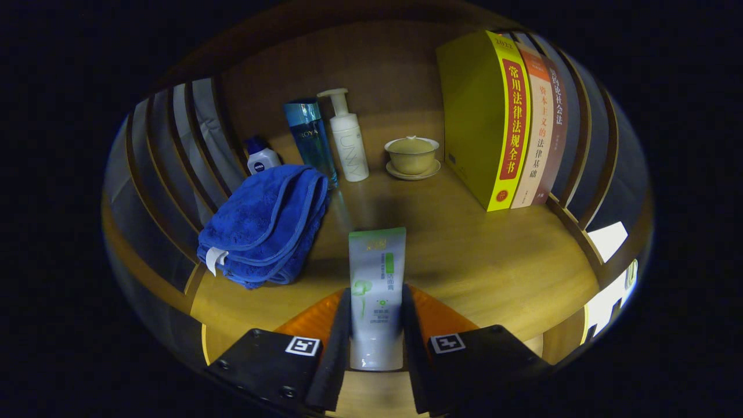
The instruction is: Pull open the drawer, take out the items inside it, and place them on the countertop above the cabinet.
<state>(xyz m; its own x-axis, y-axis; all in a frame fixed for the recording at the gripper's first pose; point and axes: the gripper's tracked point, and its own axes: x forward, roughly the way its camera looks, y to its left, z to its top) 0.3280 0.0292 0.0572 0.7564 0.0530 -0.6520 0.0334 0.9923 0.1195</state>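
My gripper (376, 316) is shut on a white tube with a green end (376, 278), both fingers pressing its sides. The tube points forward over the wooden countertop (493, 261), its green end ahead of the fingertips. Whether the tube rests on the wood or hangs just above it I cannot tell. A folded blue towel (267, 223) lies on the countertop to the left of the tube.
At the back stand a small white bottle with a dark cap (261, 157), a tall blue bottle (310, 139), a white pump bottle (348, 139) and a lidded cup on a saucer (412, 157). Upright books (499, 116) line the right. Wooden slats (174, 145) wall both sides.
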